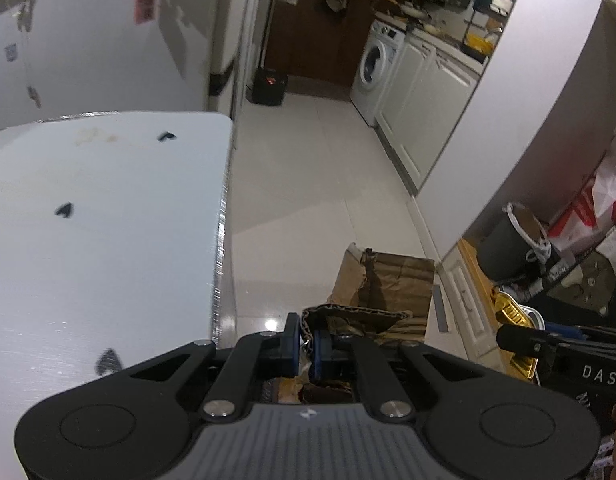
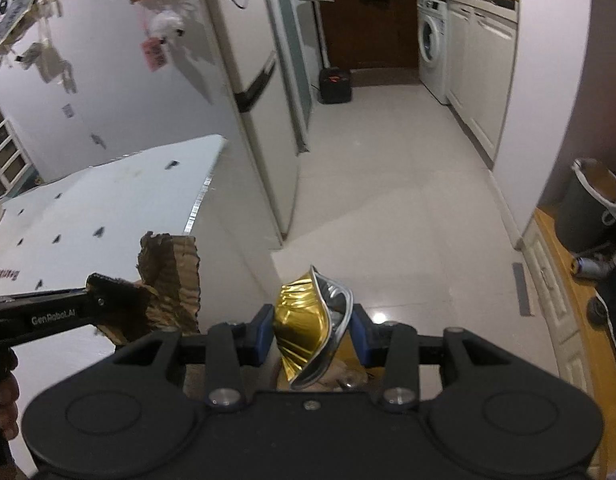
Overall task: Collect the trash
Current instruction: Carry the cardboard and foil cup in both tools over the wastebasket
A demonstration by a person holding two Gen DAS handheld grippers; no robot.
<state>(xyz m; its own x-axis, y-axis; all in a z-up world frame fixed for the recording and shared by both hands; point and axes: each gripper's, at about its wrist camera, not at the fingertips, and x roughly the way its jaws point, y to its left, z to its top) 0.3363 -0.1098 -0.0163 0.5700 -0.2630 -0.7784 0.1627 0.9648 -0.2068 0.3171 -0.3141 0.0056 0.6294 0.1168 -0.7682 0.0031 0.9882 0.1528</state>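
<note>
Torn brown corrugated cardboard sits pinched in the left gripper beyond the white table's edge, while only the right-wrist view shows the right gripper clamping a crumpled gold foil cup.

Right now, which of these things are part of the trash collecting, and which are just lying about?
Part of the job:
- torn cardboard, pinched in the left tool
- crushed gold foil cup, clamped in the right tool
- grey bin, probably

Just lying about:
- white table
- washing machine
- fridge
</note>
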